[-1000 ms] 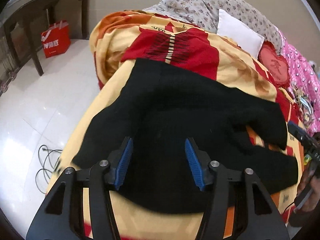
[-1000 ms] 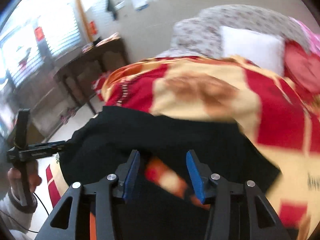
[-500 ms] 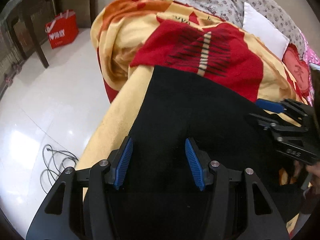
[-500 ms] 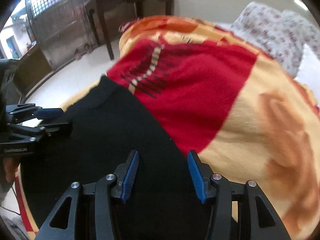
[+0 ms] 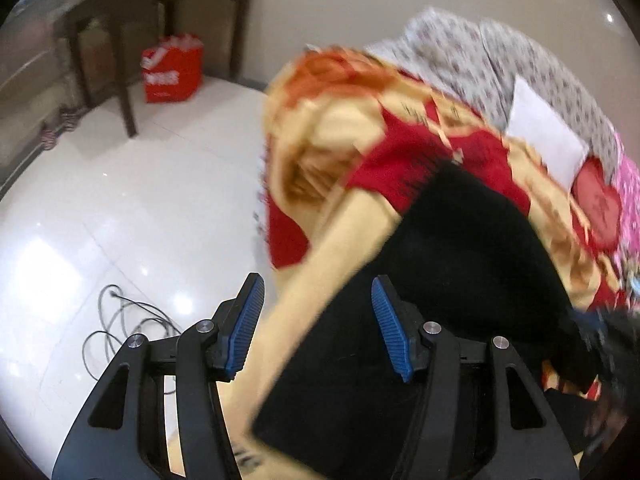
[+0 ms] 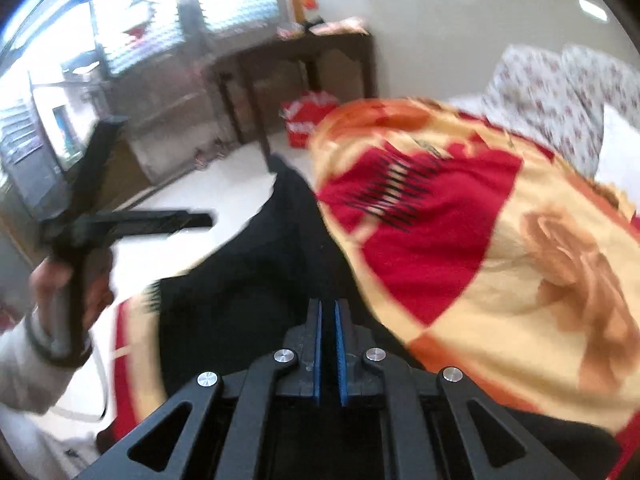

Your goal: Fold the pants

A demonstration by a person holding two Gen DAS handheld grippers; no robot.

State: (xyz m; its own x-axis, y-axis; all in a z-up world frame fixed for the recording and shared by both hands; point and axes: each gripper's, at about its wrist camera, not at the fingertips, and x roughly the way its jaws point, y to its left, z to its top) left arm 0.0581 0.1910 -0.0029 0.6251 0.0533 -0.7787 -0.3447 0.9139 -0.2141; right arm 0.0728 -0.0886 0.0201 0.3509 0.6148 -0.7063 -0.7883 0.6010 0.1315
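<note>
The black pants (image 5: 452, 280) lie flat on the red and yellow blanket (image 5: 344, 132) along the bed's left edge. My left gripper (image 5: 318, 320) is open and empty above the blanket edge beside the pants. In the right wrist view the pants (image 6: 256, 280) stretch away toward the floor. My right gripper (image 6: 328, 320) has its blue pads nearly together low over the black cloth; whether cloth is pinched I cannot tell. The left gripper (image 6: 200, 220) shows at the left, held in a hand, off the bed.
The white tiled floor (image 5: 120, 208) lies left of the bed, with a grey cable (image 5: 120, 320) on it. A dark wooden table (image 5: 160, 12) and a red bag (image 5: 172, 68) stand by the wall. Floral pillows (image 5: 500, 52) and a white pillow (image 5: 548, 136) lie at the bed's head.
My right gripper has closed from wide open. My left gripper has swung left off the pants toward the bed's edge and stays open. Both views are blurred by motion.
</note>
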